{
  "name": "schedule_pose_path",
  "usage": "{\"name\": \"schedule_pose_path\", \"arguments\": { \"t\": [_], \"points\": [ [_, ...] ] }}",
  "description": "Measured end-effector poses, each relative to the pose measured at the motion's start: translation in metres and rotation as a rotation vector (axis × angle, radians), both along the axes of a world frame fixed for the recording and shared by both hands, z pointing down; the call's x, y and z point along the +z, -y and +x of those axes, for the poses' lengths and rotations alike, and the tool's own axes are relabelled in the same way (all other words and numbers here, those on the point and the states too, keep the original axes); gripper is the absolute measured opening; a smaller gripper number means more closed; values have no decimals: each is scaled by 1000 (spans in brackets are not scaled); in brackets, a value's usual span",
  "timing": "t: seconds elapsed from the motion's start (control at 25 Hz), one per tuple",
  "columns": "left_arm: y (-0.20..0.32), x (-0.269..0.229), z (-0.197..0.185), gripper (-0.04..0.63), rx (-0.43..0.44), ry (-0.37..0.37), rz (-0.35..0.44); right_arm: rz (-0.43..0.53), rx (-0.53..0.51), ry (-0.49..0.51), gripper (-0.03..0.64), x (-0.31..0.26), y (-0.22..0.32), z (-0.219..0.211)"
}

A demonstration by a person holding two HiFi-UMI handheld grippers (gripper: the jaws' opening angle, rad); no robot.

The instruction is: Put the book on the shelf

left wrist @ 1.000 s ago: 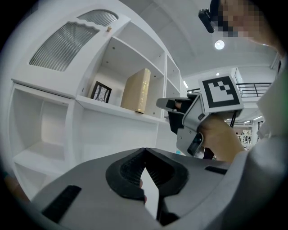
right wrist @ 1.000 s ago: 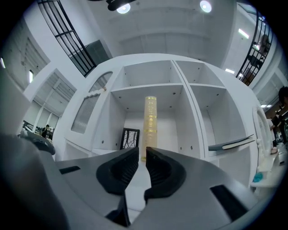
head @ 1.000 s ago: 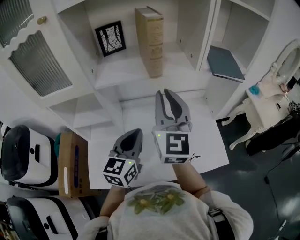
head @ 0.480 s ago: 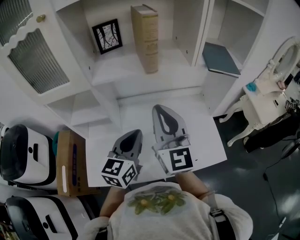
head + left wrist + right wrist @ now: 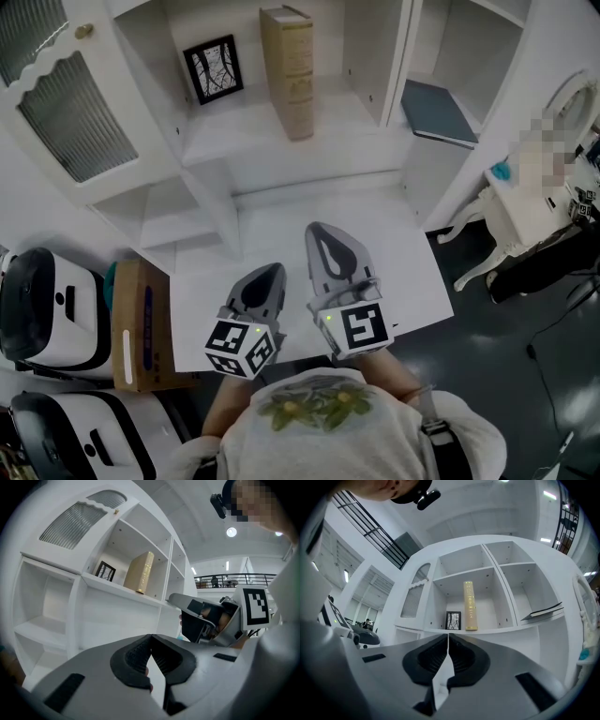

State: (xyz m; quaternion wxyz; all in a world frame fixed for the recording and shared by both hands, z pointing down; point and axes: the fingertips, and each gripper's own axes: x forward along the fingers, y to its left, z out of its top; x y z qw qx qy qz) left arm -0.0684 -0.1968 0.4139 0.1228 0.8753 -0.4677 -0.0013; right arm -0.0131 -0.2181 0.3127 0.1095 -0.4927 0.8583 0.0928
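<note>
Tan book (image 5: 289,70): matt, cloth-like cover. White shelf (image 5: 244,141): smooth painted finish, slight sheen. The left tool (image 5: 267,272) and right tool (image 5: 322,232): matt grey plastic, ribbed black pads (image 5: 431,658). Far-left door pane (image 5: 70,117): ribbed glass. Left box (image 5: 141,323): brown cardboard.

Cool, even overhead light fills all views. In the left gripper view a round ceiling lamp (image 5: 231,532) glares up and right of the jaws. Both gripper views bulge and blacken at the rim. The near jaws look soft; the shelf unit (image 5: 487,597) beyond is sharp and faintly shadowed.
</note>
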Motion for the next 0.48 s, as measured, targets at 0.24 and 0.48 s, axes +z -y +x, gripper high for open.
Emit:
{"name": "schedule_pose_path", "arguments": {
  "t": [0.24,0.48],
  "points": [
    [-15,10,4,28,4,-17,-26,-35,2,-26,35,15,-14,-1],
    [-36,22,9,28,22,-17,-54,-79,3,-35,36,31,-35,1]
  ]
}}
